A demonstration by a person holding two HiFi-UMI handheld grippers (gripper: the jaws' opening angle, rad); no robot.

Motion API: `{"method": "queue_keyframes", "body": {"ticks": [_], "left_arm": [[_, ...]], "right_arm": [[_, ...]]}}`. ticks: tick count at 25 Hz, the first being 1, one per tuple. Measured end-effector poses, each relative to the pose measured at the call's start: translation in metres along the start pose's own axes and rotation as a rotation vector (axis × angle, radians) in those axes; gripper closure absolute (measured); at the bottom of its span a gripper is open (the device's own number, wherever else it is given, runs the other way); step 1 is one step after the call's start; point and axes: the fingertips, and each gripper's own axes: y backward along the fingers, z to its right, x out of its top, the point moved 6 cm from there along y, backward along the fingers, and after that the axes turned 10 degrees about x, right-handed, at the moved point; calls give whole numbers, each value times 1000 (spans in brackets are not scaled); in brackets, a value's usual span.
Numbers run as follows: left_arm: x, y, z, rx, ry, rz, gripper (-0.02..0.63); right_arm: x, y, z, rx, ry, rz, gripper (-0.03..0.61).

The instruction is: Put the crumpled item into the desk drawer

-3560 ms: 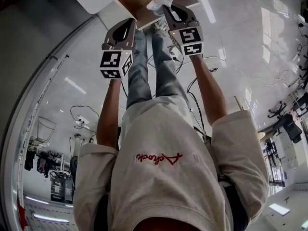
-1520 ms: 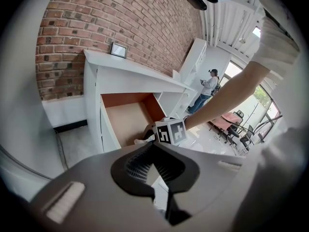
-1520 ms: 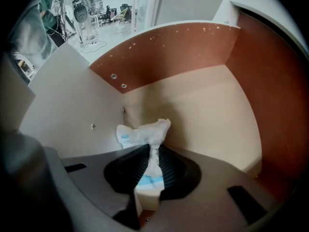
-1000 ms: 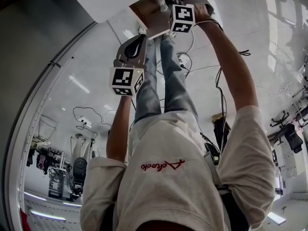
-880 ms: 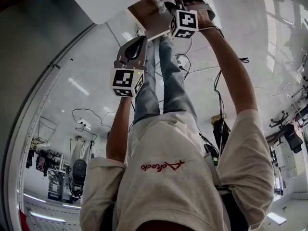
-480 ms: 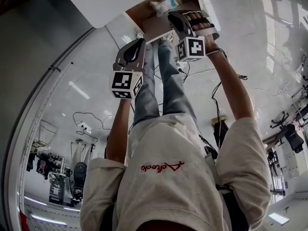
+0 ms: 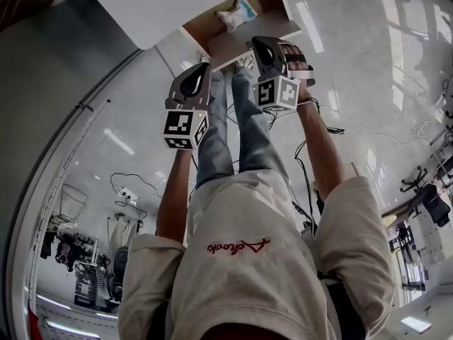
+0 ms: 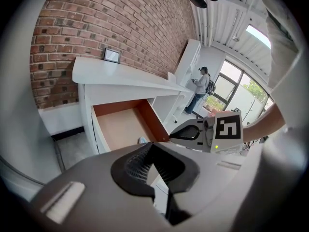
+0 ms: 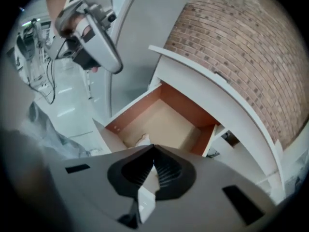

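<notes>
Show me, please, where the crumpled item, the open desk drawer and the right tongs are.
crumpled item (image 7: 236, 14): head view, its middle.
desk drawer (image 9: 169, 122): right gripper view, bare floor of it.
right tongs (image 9: 153, 149): right gripper view, the shut tips.

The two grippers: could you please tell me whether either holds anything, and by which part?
Nothing is held. The right gripper has just closed its jaws, empty; the left gripper is shut and empty too. The crumpled item lies in the open drawer.
</notes>
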Motion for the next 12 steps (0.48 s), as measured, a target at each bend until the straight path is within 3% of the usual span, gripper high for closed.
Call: {"method": "queue_keyframes", "body": {"ticks": [9, 12], "left_arm": [[27, 16, 15, -12, -48, 38, 604], [41, 25, 21, -15, -67, 56, 604]], "right_arm": [[25, 61, 40, -129, -421, 223, 566], [24, 92, 54, -155, -617, 342, 566]]}}
